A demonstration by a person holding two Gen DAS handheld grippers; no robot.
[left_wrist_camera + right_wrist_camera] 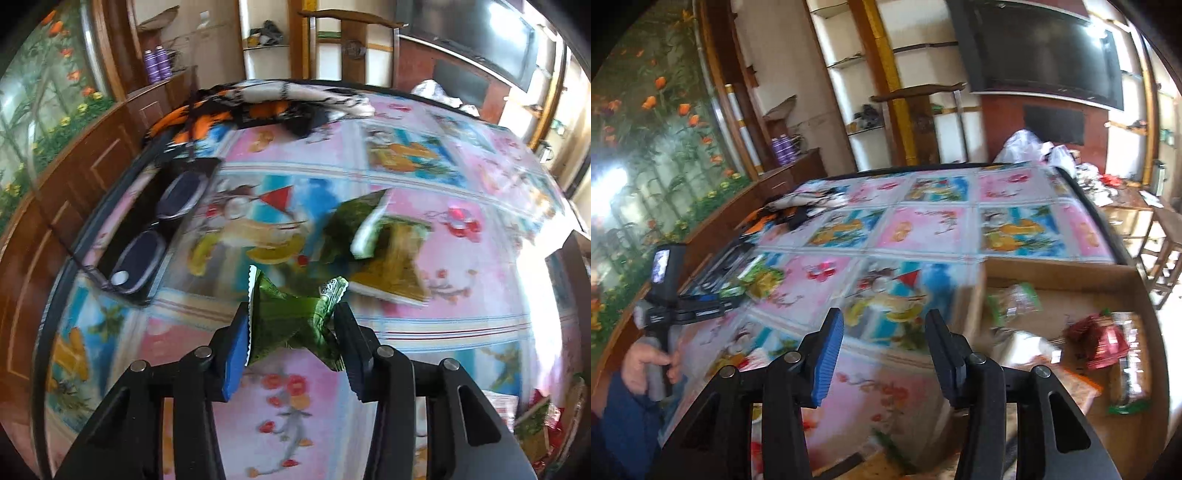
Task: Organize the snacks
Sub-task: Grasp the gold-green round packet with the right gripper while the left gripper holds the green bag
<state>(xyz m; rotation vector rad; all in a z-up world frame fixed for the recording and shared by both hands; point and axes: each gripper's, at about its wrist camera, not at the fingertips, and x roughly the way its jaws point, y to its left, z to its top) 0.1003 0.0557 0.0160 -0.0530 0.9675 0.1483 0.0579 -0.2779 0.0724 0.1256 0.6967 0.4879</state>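
We see a wide desk (923, 229) under a cartoon-print cover of pink and blue squares. At its right end lies a shallow cardboard box (1052, 269) with several snack packets inside — a red one (1097, 339) among them. Two more green packets (373, 240) lie blurred on the cover, beyond the left tool. The left tool (291, 328) is clenched on a small green snack packet (291, 321), crumpled between its pads just above the cover. The right tool (884, 332) hangs released over the cover, nothing between its pads, beside the box.
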